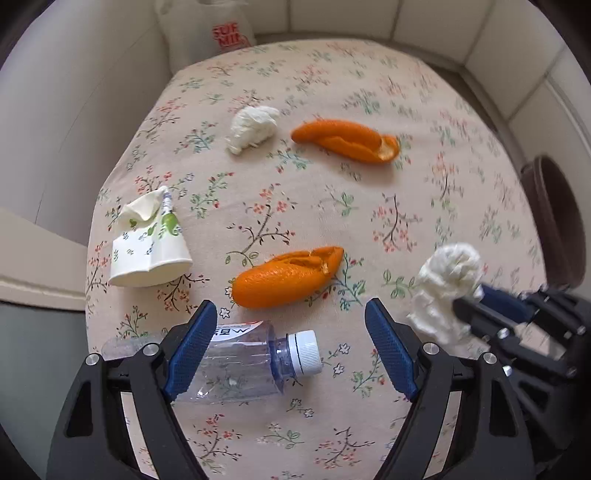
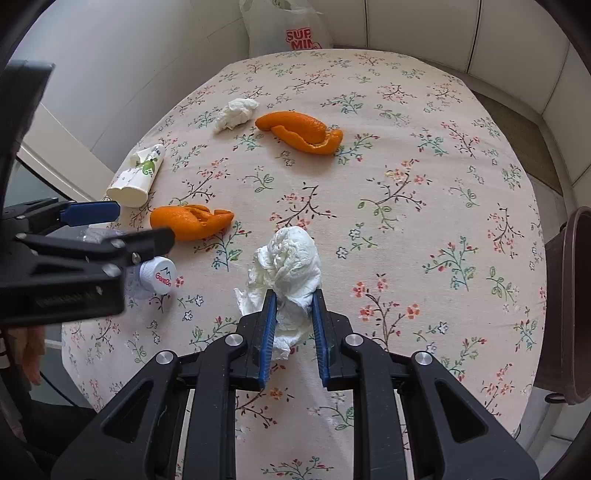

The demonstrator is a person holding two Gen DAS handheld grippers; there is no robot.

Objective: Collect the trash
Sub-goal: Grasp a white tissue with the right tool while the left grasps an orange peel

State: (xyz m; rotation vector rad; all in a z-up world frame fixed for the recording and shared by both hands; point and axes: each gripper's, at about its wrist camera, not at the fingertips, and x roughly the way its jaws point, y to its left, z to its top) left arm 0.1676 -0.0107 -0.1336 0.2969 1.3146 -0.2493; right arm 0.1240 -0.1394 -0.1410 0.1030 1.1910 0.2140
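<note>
My right gripper (image 2: pixel 294 301) is shut on a crumpled white tissue (image 2: pixel 290 262) and holds it just over the flowered tablecloth; it also shows in the left wrist view (image 1: pixel 447 280). My left gripper (image 1: pixel 291 332) is open above a clear plastic bottle (image 1: pixel 243 360) lying on its side, white cap (image 2: pixel 159 275) pointing right. Near it lies an orange peel (image 1: pixel 286 277). A second peel (image 1: pixel 347 140), another tissue (image 1: pixel 253 127) and a crushed paper cup (image 1: pixel 147 243) lie farther off.
A white plastic bag (image 2: pixel 286 31) with red letters stands at the table's far edge. A brown bin (image 2: pixel 570 306) stands off the table's right side. White walls surround the round table (image 2: pixel 424 221).
</note>
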